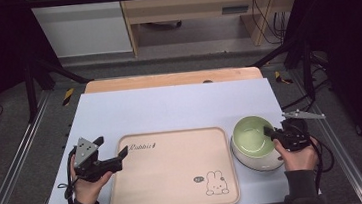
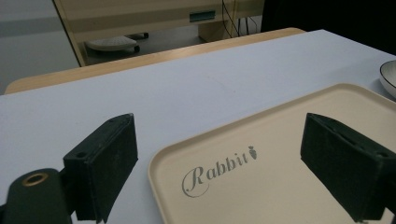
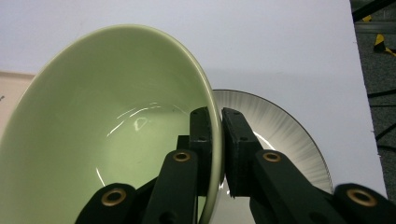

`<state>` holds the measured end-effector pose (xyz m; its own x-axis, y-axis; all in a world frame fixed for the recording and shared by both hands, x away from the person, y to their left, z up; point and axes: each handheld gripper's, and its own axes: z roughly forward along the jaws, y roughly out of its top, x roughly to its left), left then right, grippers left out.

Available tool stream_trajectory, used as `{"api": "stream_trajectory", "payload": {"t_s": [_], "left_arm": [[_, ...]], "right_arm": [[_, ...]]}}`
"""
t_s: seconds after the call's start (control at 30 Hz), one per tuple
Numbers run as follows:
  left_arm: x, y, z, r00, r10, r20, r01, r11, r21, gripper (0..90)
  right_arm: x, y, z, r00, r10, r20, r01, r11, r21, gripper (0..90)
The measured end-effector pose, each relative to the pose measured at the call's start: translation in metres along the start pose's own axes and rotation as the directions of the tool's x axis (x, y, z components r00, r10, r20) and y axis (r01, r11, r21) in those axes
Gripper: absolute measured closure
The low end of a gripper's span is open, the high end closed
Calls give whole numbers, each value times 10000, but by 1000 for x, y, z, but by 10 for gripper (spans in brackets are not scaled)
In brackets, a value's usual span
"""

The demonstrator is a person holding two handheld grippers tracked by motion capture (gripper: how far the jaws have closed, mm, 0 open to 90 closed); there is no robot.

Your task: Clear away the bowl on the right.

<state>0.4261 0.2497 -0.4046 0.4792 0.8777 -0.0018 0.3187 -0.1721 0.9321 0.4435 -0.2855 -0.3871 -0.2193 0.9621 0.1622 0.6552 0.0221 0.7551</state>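
1. Covering most of the wooden table [image 1: 172, 79] is a pale blue-grey mat [image 1: 169, 108], reaching from the near edge almost to the far one, with a strip of bare wood showing beyond it.
2. Lying on the mat's near half is a beige tray [image 1: 174, 183], rounded at the corners, bearing the word "Rabbit" at its far left corner and a little rabbit drawing at its near right one; nothing is sitting on it.
3. Standing just beside the tray's right edge is a white ribbed bowl [image 3: 280, 126], dark-rimmed, resting on the mat.
4. Tilting above that white bowl is the green bowl [image 3: 107, 126] — its rim is being lifted at an angle, and in the high view it is sitting partly inside the white one; whether the two are touching, the pictures are not showing.
5. Gripping the green bowl's right-hand rim is the right gripper [image 3: 215, 140] — its jaws are pressing together on the thin wall, one inside the bowl and one outside.
6. Hovering at the tray's far left corner is the left gripper [image 2: 219, 154], held in the person's left hand [image 1: 87, 186]; its jaws are standing wide apart, one over the mat and one over the tray, with nothing between them.
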Motion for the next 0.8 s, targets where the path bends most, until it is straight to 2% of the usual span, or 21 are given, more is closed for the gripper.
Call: {"api": "stream_trajectory", "payload": {"t_s": [0.4,0.8], "left_arm": [[-1,1,-2,10000,59,32,-59,10000,-51,106],[-1,1,-2,10000,64,34,-64,9999,-85,106]], "right_arm": [[11,3,-2,9991,-251,-328,249,9997,-47,834],[31,7,0,9947,-664,-782,663,9978,-40,834]]}}
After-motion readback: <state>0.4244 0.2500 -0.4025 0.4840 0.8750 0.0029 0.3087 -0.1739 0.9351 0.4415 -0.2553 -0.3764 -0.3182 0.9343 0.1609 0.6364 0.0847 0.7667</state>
